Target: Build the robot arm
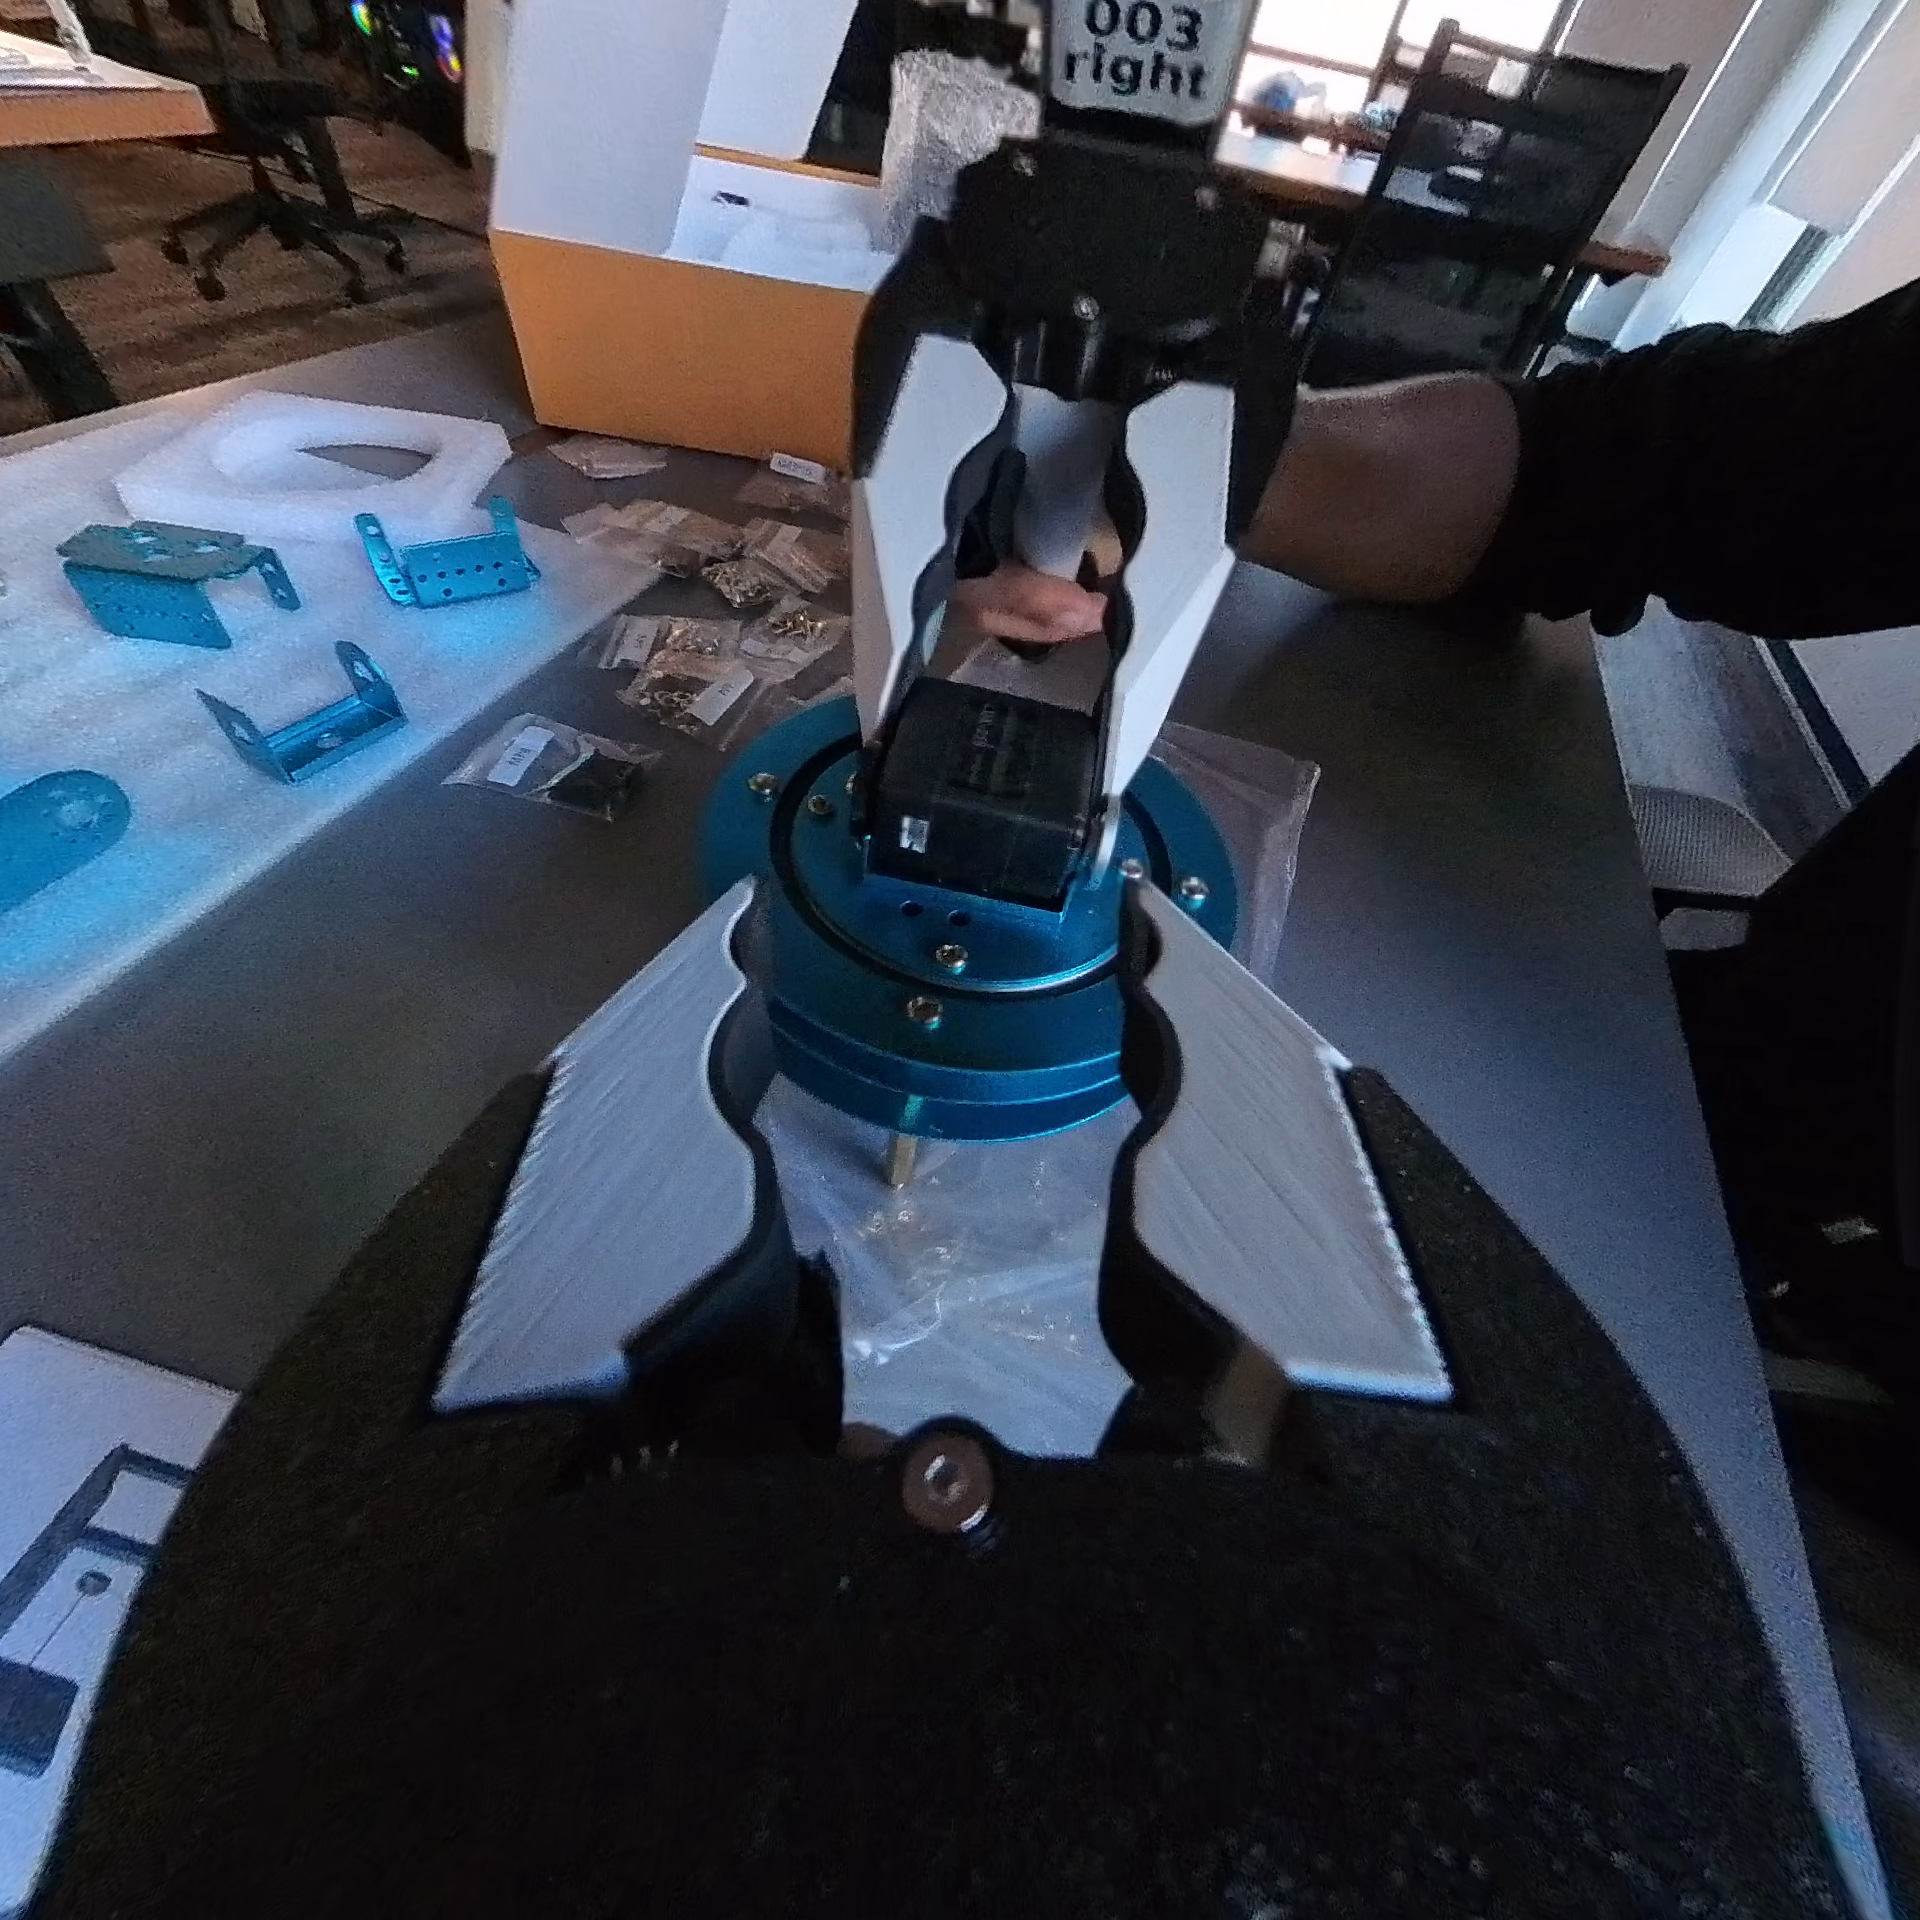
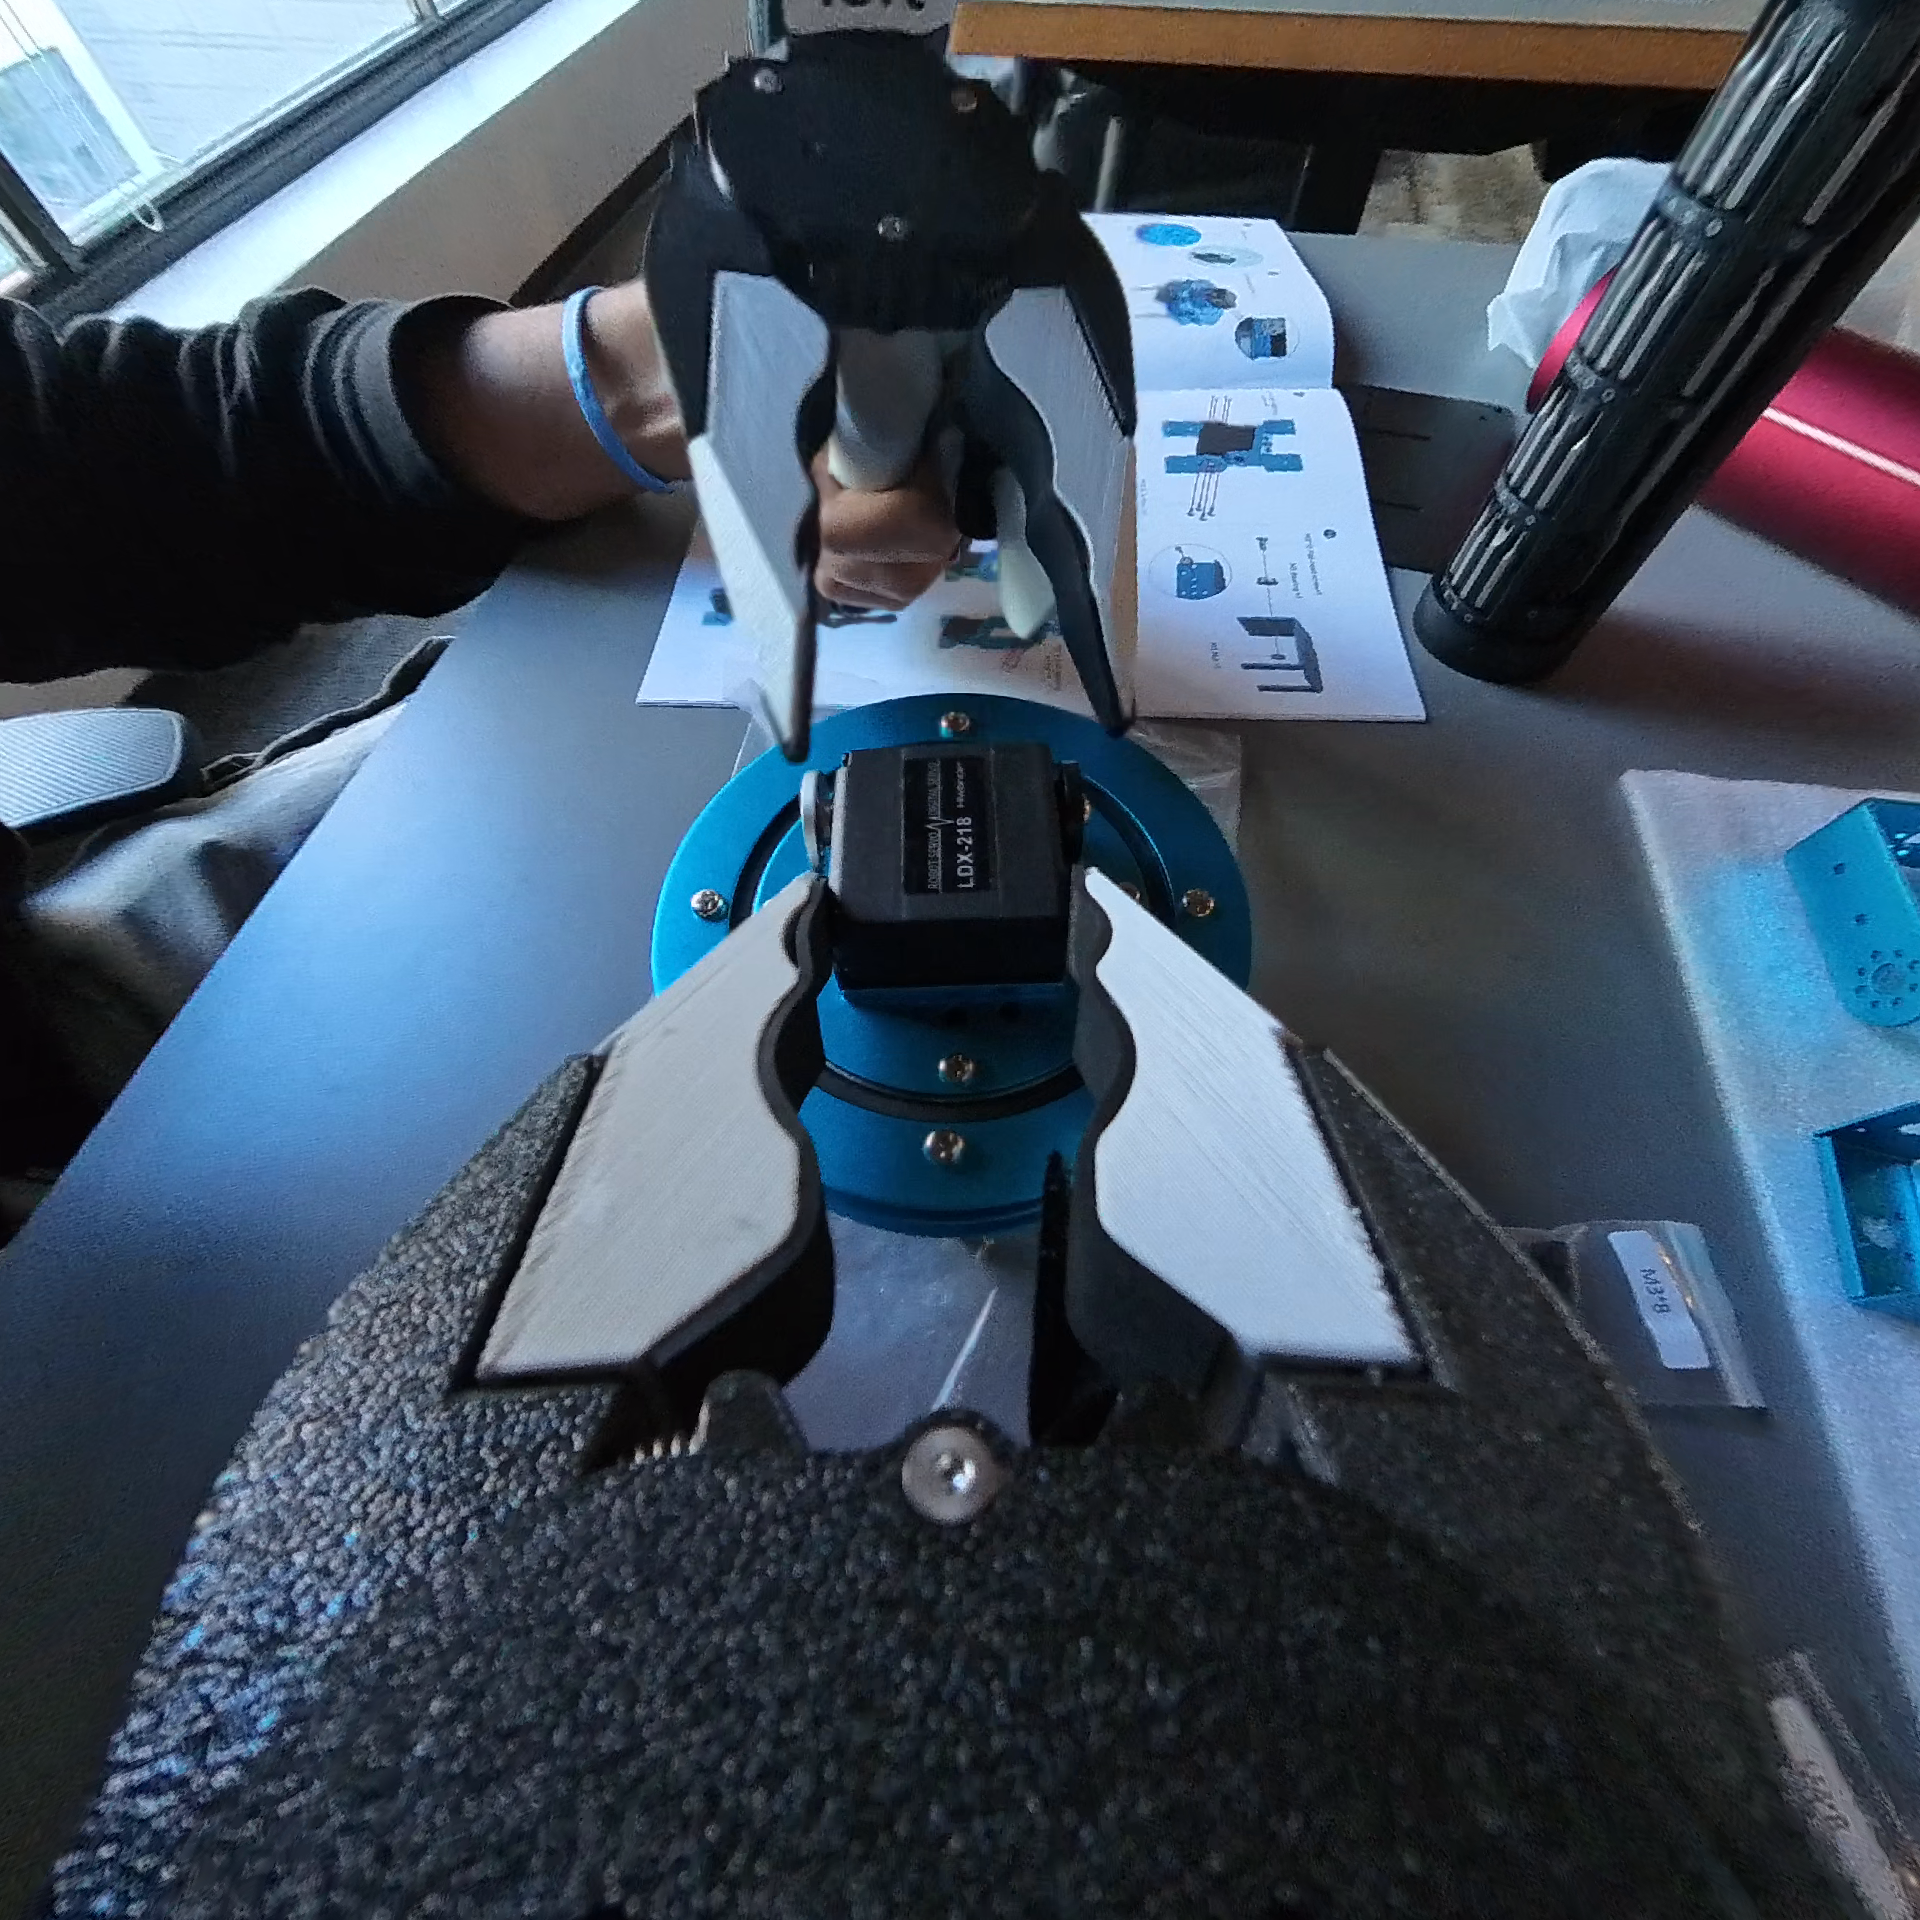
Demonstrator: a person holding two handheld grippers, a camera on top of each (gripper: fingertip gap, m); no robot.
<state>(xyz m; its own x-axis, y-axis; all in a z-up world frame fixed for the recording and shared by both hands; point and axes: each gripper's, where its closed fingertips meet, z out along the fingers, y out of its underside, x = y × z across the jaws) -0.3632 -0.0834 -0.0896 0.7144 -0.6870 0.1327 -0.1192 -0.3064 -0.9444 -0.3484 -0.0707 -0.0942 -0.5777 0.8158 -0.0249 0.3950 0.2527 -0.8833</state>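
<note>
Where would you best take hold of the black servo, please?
Grip the servo by its two flat side faces, coming from above. It stands upright on the blue base, and the right gripper already straddles those faces; the rounded base gives no flat hold.

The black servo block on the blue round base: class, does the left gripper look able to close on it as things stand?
Probably not: the right gripper already clamps the black servo block at its sides, while the left gripper, open, straddles the blue round base around it.
</note>
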